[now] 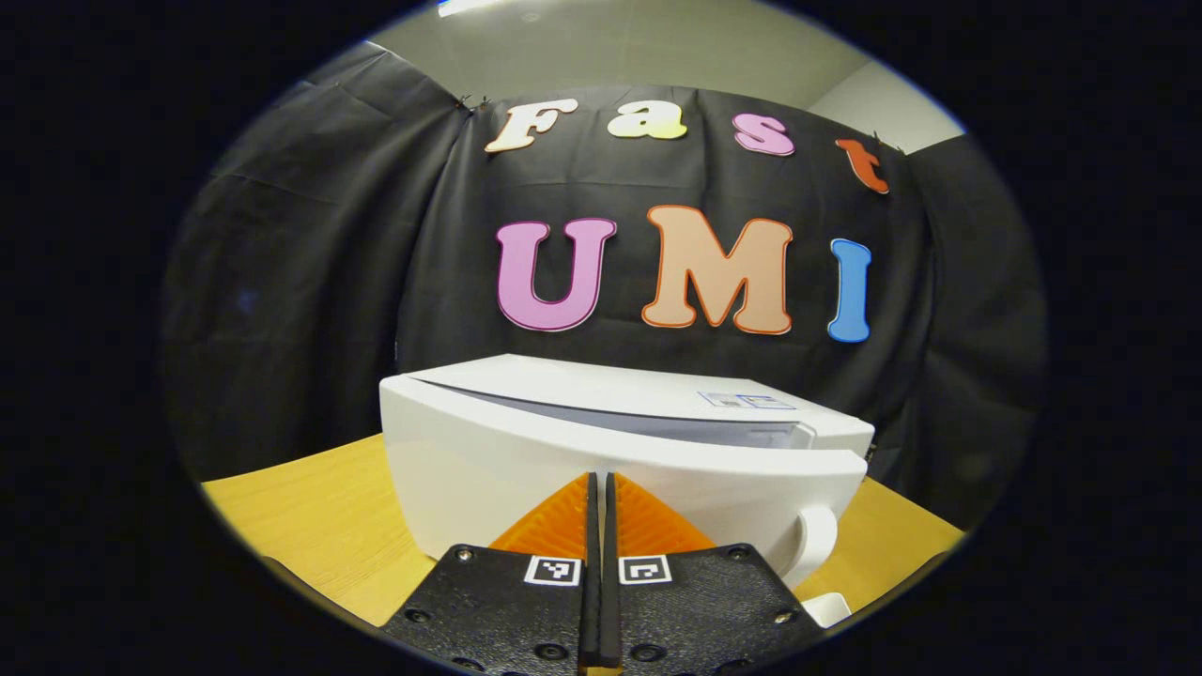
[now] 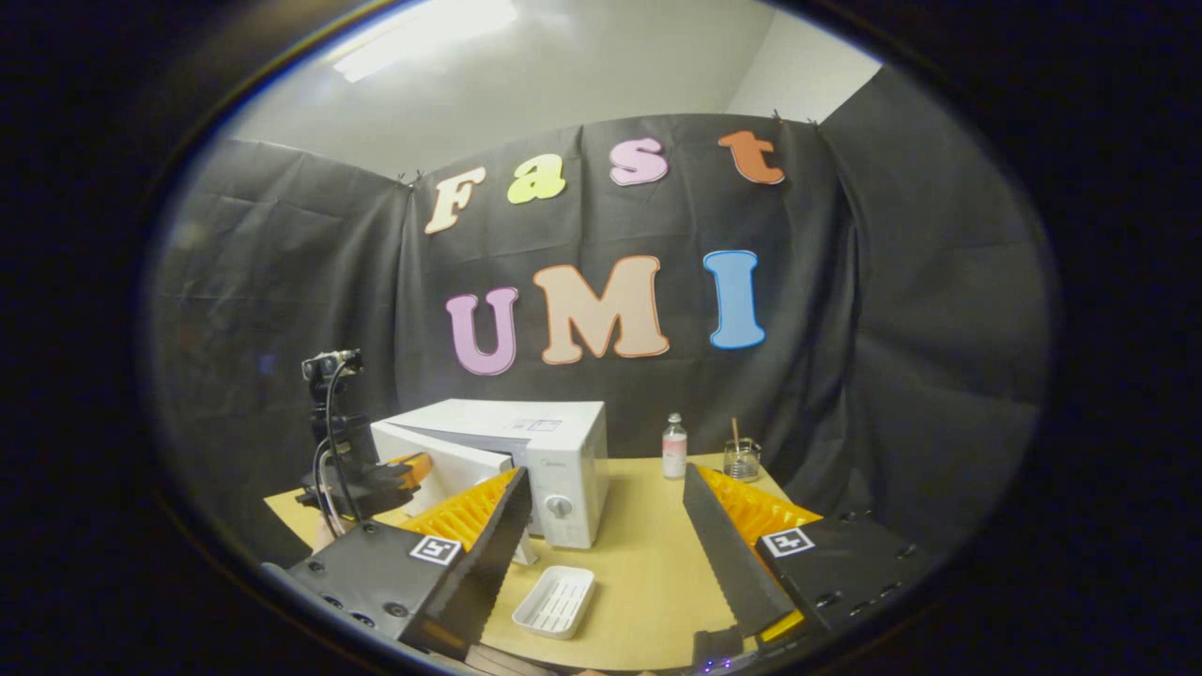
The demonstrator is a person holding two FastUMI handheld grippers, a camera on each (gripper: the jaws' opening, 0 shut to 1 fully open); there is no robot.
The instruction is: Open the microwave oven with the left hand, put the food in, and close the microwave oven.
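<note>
The white microwave [image 1: 582, 441] stands close in front of me on the wooden table, its curved door [image 1: 526, 469] swung slightly ajar so a dark gap shows along the top. The door handle [image 1: 819, 545] is at the right end. My left gripper [image 1: 600, 479] is shut with nothing between its fingers, tips right at the door's front face. In the right gripper view the microwave [image 2: 554, 451] sits left of centre with the left gripper [image 2: 399, 472] at its door. My right gripper [image 2: 603, 474] is open and holds nothing. A white ribbed food tray [image 2: 554, 601] lies on the table between its fingers.
A small bottle [image 2: 673, 446] and a glass beaker with a stick [image 2: 742, 460] stand at the back of the table [image 2: 648, 563], right of the microwave. The tray's corner [image 1: 828, 608] shows under the door handle. Black cloth walls the booth.
</note>
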